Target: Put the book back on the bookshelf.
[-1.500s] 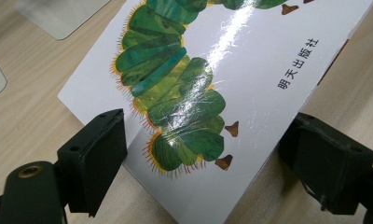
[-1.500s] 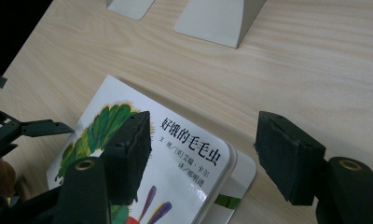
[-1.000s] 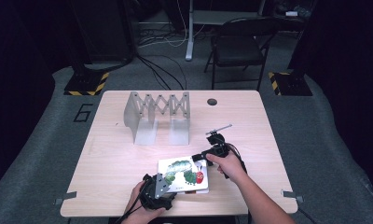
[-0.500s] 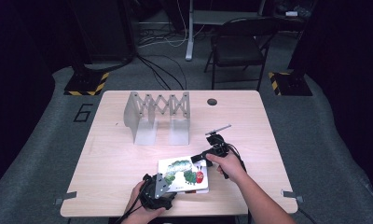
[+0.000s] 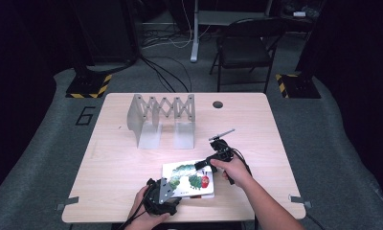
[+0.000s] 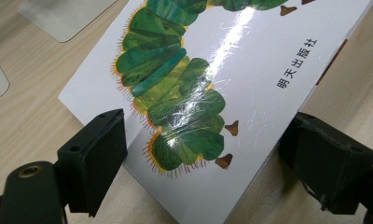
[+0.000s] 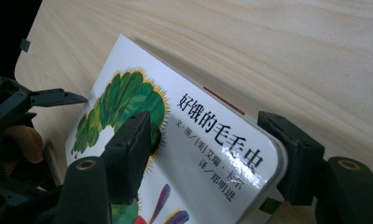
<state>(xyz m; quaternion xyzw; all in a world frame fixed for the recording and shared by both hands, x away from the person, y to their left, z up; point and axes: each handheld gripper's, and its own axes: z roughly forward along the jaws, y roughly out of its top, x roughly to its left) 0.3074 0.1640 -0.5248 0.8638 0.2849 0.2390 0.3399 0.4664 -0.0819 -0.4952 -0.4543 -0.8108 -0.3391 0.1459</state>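
A white picture book (image 5: 189, 175) with a green caterpillar on its cover lies near the table's front edge. My left gripper (image 5: 172, 186) is at its near left corner. In the left gripper view that corner of the book (image 6: 250, 70) sits between the jaws of my left gripper (image 6: 203, 158), and both pads touch its edges. My right gripper (image 5: 202, 165) holds the far right corner. In the right gripper view one jaw of my right gripper (image 7: 212, 144) rests on the book's (image 7: 128, 60) cover and the other meets its rounded corner. A shadow shows under the book's far edge.
An expanding metal book rack (image 5: 161, 120) stands upright behind the book, and its flat feet (image 6: 68, 18) lie close to the cover. A dark round hole (image 5: 218, 104) sits near the back edge of the wooden table (image 5: 113, 163). A folding chair (image 5: 244, 48) stands beyond.
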